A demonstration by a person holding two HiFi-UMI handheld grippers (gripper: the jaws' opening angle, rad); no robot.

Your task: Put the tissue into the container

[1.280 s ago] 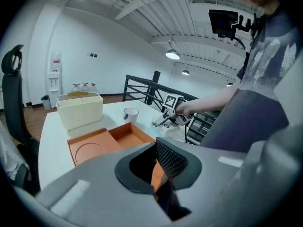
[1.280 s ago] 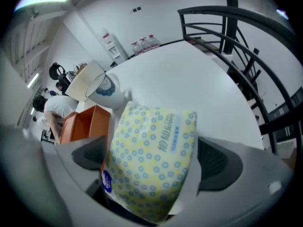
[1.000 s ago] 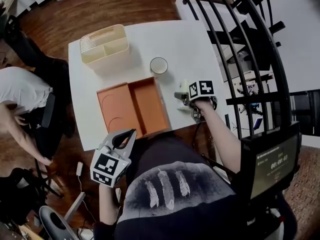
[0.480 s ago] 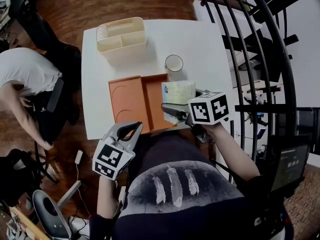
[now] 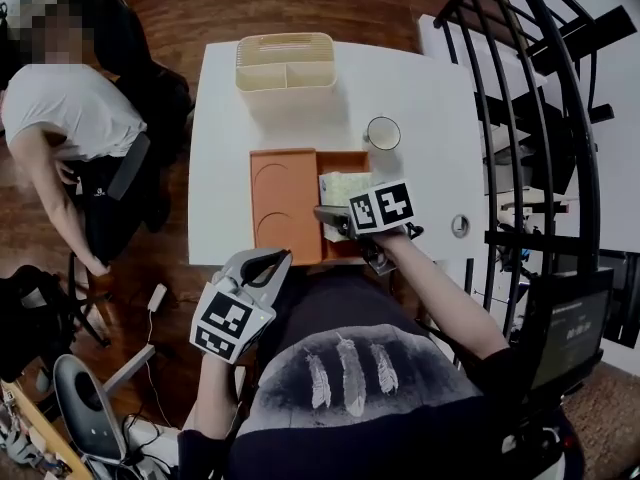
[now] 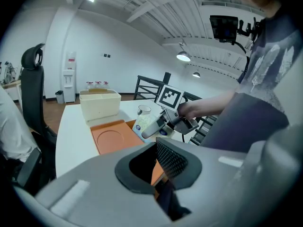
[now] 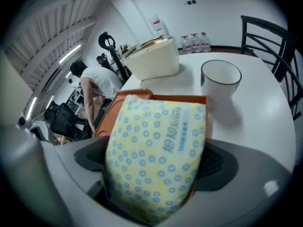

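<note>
The right tool (image 5: 332, 218) is clamped on the tissue pack (image 7: 156, 155). Its own view shows the yellow, blue-dotted wrapper squeezed between both pads. Only the head view places the pack over the right compartment of the orange tray (image 5: 283, 200) on the table (image 5: 430, 88). The left tool (image 5: 262, 265) hangs by the lap, jaws together on nothing.
</note>
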